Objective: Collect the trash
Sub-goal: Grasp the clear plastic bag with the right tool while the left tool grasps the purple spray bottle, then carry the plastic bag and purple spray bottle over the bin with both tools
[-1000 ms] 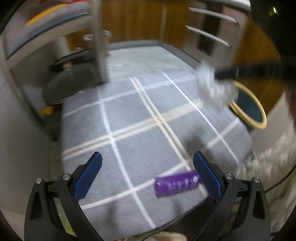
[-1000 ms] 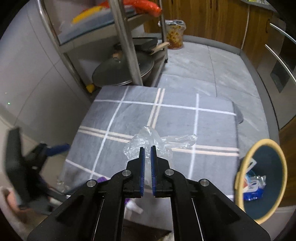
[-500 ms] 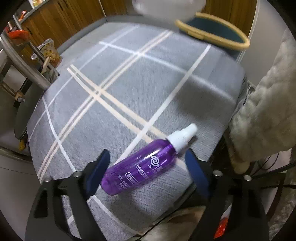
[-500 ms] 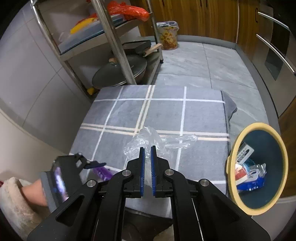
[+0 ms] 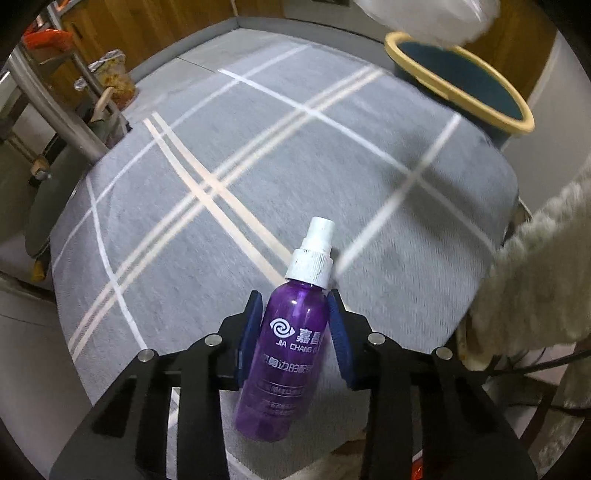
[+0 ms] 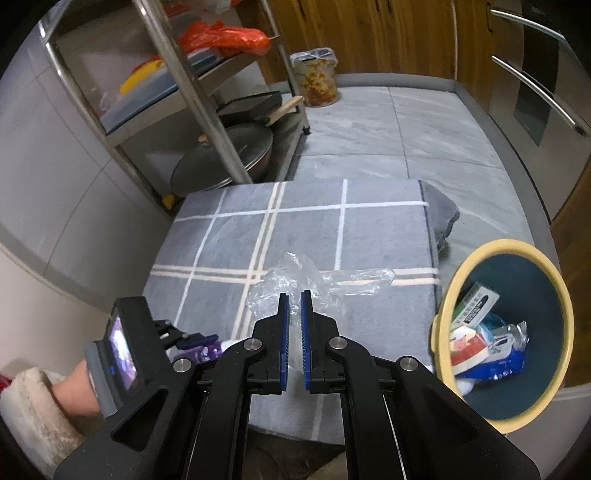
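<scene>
A purple spray bottle (image 5: 291, 354) with a white nozzle lies on the grey checked cloth (image 5: 258, 155), near its front edge. My left gripper (image 5: 295, 332) points steeply down over it. Its jaws are closing, and both blue pads (image 5: 252, 332) sit against the bottle's sides. In the right wrist view the left gripper (image 6: 199, 341) and the bottle (image 6: 207, 352) show at lower left. My right gripper (image 6: 294, 306) is shut on a crumpled clear plastic bag (image 6: 295, 277), held above the cloth. The bag (image 5: 424, 14) shows blurred in the left wrist view. A blue bin with a yellow rim (image 6: 441, 306) stands at the right with packaging inside.
A steel rack (image 6: 207, 110) at the back left holds a lidded pan (image 6: 225, 158), boards and an orange bag (image 6: 225, 38). A bag of snacks (image 6: 317, 77) stands on the grey floor by wooden cabinets. An oven front (image 6: 535, 92) is at the right. A fluffy sleeve (image 5: 535, 280) is close on the right.
My left gripper has come down over the purple bottle, rolled in line with it and narrowed its jaws onto it. The right gripper has carried the plastic bag sideways, closer to the bin.
</scene>
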